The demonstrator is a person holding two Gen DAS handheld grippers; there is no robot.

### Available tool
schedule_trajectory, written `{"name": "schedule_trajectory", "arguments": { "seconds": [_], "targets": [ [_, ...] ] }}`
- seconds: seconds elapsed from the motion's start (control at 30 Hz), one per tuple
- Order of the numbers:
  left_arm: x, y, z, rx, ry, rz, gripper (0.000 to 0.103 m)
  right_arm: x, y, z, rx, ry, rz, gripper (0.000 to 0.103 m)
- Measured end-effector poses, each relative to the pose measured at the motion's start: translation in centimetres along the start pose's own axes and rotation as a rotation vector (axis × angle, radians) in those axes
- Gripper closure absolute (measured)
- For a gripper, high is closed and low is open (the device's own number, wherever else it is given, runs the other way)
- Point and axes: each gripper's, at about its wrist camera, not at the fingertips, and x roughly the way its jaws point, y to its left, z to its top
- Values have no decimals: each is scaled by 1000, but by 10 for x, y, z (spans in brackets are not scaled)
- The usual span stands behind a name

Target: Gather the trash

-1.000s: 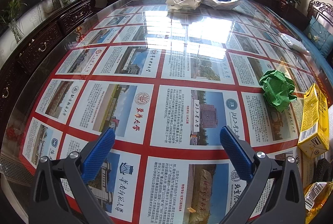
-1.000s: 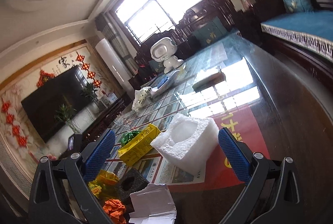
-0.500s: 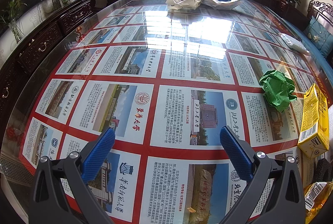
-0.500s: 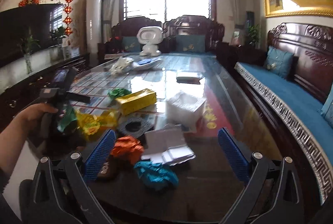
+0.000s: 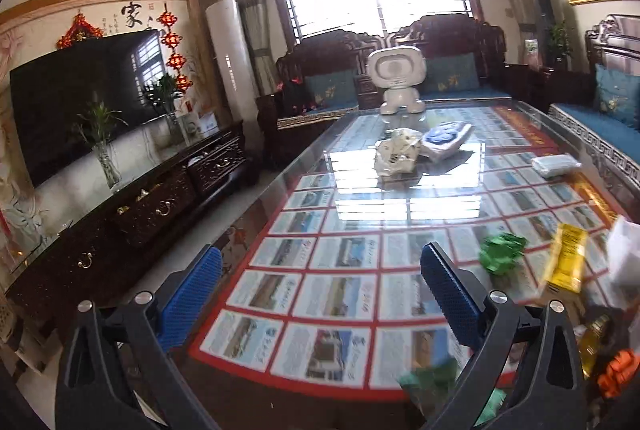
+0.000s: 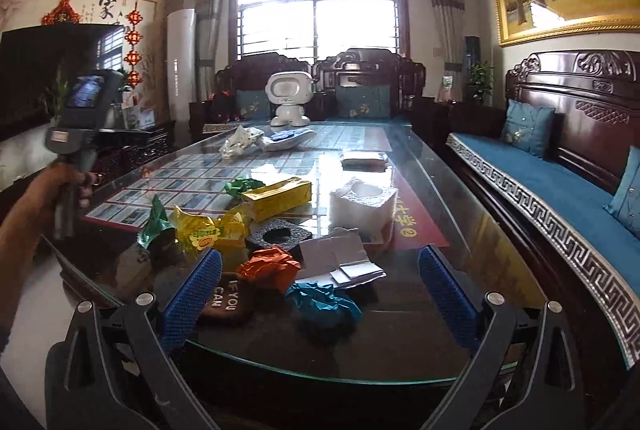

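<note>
**Glass-topped table, litter at near end: nothing yet collected**

Glass table (image 6: 420,166): long, dark-framed, running toward 12 o'clock in both wrist views; printed cards under the pane.

Right gripper (image 6: 316,294): jaws spread wide, empty, aimed down the table over the litter.

Left gripper (image 5: 320,294): jaws spread wide, empty, raised at the table's left edge; litter lies at its 3 to 4 o'clock. The hand (image 6: 66,178) carrying it shows at 9 o'clock in the right view.

White foam block (image 6: 362,206): 1 o'clock of the right gripper, further off.

Yellow carton (image 6: 278,198): long axis running 8 to 2 o'clock.

White folded paper (image 6: 344,262): 12 o'clock, just beyond the teal wad.

Orange paper wad (image 6: 270,268): 11 o'clock, beside the teal wad.

Teal paper wad (image 6: 324,302): nearest item, dead centre between the right fingertips, no clear long axis. Judgement: the right gripper is nearer and needs only to descend straight ahead; the left would have to swing across.
</note>
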Motion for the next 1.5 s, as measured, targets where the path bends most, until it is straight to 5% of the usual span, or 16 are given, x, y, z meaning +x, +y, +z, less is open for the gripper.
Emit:
{"name": "schedule_trajectory", "arguments": {
  "seconds": [0.13, 0.3, 0.47, 0.7, 0.83, 1.17, 1.5],
  "targets": [
    [-66, -12, -54, -7, 55, -172, 4, -6, 10, -9, -14, 54, -4, 8],
    [-115, -40, -112, 35, 115, -212, 4, -8, 19, -28, -9, 159, 82, 8],
    [-140, -57, -138, 32, 173, -289, 4, -27, 13, -34, -2, 147, 77, 8],
    [-158, -70, -149, 56, 152, -266, 4, -36, 0, -29, 45, 110, 48, 8],
    [-155, -71, -146, 26, 189, -317, 4, -33, 0, -30, 59, 122, 78, 8],
    [-149, -77, -139, 41, 156, -251, 4, -23, 5, -31, 51, 119, 86, 8],
    [-149, -79, -130, 31, 176, -299, 4, -22, 1, -26, 68, 105, 97, 8]
  ]
}}
